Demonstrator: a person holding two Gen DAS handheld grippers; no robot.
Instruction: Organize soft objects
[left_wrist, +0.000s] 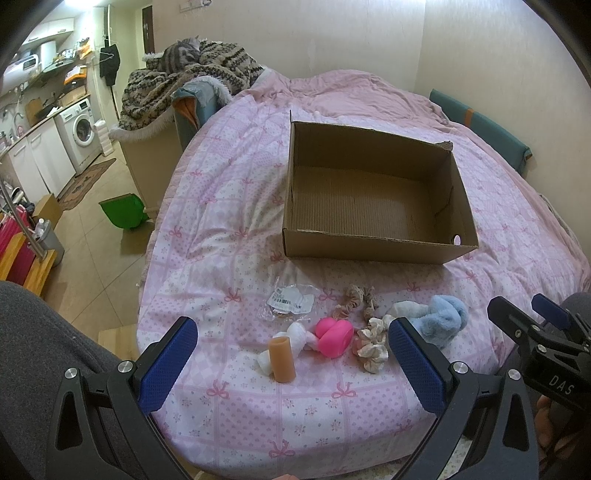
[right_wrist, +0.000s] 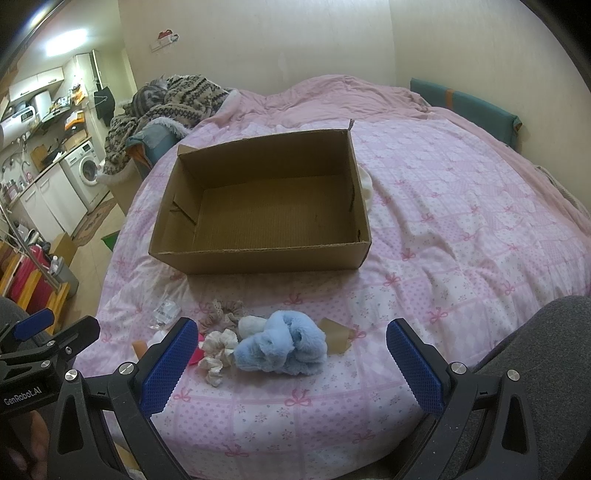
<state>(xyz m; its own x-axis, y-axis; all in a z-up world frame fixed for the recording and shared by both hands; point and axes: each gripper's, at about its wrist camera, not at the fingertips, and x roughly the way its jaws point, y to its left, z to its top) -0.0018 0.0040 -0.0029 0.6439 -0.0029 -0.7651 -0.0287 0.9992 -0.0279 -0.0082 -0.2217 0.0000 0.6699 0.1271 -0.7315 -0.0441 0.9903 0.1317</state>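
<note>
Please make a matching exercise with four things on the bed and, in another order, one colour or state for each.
Things:
1. cardboard box
2. fluffy item
3. heart-shaped item
4. cylinder

Descriptions:
a. bright pink
b. standing upright, tan
c. open, nothing inside
d. light blue

Pairs: 1-c, 2-d, 3-a, 4-b

An empty cardboard box (left_wrist: 376, 199) sits open on the pink quilt. Nearer lie a fluffy blue scrunchie (right_wrist: 280, 343), cream and beige scrunchies (left_wrist: 371, 341), a pink squishy (left_wrist: 334, 336) and an upright tan cylinder (left_wrist: 282, 360).
</note>
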